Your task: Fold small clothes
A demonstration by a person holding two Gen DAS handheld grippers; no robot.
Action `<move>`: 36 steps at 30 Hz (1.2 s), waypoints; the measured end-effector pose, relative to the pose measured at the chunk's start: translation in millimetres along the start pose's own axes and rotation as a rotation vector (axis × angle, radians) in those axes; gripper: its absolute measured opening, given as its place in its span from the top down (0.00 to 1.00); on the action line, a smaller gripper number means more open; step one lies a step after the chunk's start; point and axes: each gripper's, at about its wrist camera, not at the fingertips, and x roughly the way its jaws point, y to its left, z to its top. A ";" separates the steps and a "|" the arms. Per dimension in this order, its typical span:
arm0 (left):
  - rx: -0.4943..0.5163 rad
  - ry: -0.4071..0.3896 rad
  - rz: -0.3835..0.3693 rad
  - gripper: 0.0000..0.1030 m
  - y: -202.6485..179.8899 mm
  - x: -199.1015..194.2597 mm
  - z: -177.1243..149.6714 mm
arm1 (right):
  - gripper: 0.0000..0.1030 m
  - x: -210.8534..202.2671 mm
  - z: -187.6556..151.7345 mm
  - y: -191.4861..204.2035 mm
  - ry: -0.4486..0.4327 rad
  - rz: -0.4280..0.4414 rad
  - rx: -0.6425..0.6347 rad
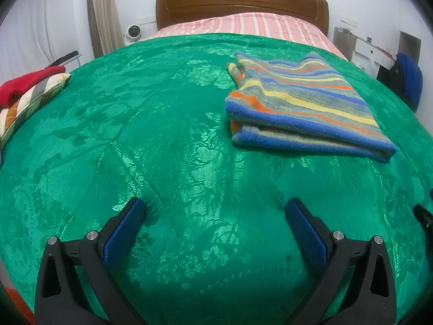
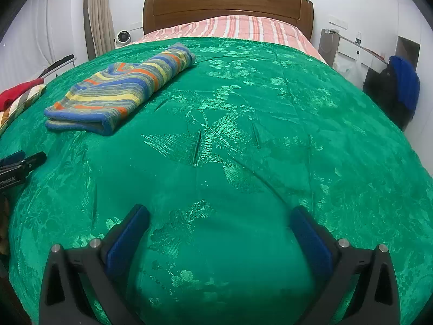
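Lying folded on the green bedspread point(image 1: 167, 140) — a striped knit garment point(image 1: 300, 100), edges stacked, ahead of both grippers. Left gripper point(image 1: 215, 208) and right gripper point(image 2: 219, 216) are hovering wide open, holding nothing. Red cloth point(image 1: 29, 81) is sitting at the left edge — well apart.

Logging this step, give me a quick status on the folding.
Left gripper open, empty. Right gripper open, empty. Striped garment folded on green bedspread. Nothing in the way.

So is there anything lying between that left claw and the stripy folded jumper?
Nothing: in the left wrist view only bare green bedspread lies between the open left gripper and the folded striped jumper.
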 end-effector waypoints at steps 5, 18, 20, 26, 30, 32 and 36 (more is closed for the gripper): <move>-0.001 -0.005 0.001 0.00 -0.1 -0.9 -1.1 | 0.00 0.0 0.3 -0.1 -0.001 0.000 0.000; -0.003 -0.013 0.003 0.00 -1.3 -2.0 -2.4 | 0.00 -0.1 0.2 0.4 0.001 -0.001 0.001; 0.000 -0.014 0.007 0.00 -1.9 -2.2 -2.5 | 0.00 -0.8 -0.3 0.9 0.000 -0.003 0.003; -0.002 0.012 0.009 0.00 -2.1 -3.7 0.4 | 0.00 -2.4 -1.6 -0.4 -0.006 0.007 0.015; -0.017 0.193 -0.129 0.02 12.9 -8.0 30.7 | 0.00 -5.8 -1.3 -6.3 0.017 0.044 0.053; -0.098 0.162 -0.253 0.01 33.5 -15.4 61.7 | 0.00 -8.7 6.4 -11.3 0.082 0.083 0.069; -0.173 0.127 -0.349 0.01 56.4 9.5 137.6 | 0.00 -11.1 44.3 -29.6 0.048 0.265 0.244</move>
